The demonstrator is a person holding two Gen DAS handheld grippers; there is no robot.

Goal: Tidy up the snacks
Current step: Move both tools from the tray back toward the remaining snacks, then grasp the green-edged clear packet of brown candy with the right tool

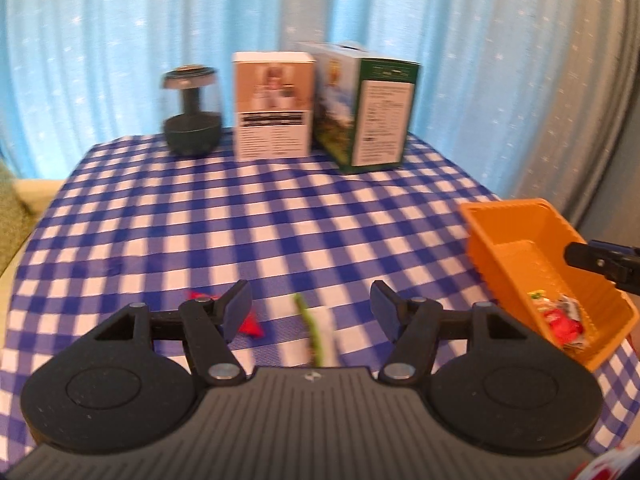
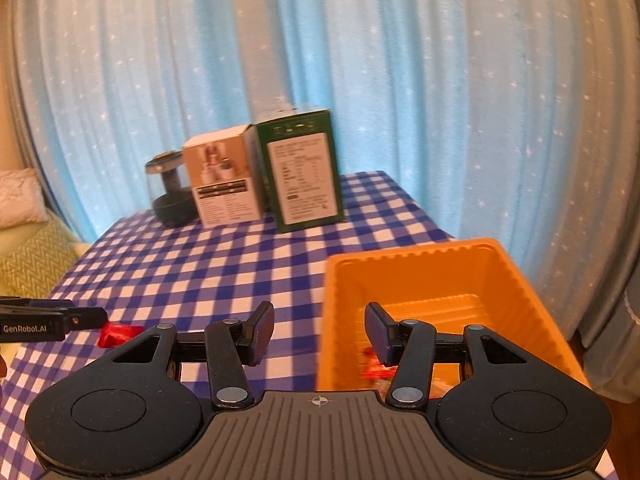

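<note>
My left gripper [image 1: 310, 312] is wide open over a green snack [image 1: 314, 334] beside a red candy [image 1: 251, 326], and my right gripper [image 2: 319, 334] is wide open at the orange tray [image 2: 516, 280].

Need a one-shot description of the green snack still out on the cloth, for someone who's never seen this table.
Start at the orange tray on the right of the blue-checked tablecloth, then look left to the cloth right in front of the left gripper. Between its open fingers lies a thin green strip-shaped snack. The only other loose piece nearby, the red wrapper to its left, is short and crumpled.
</note>
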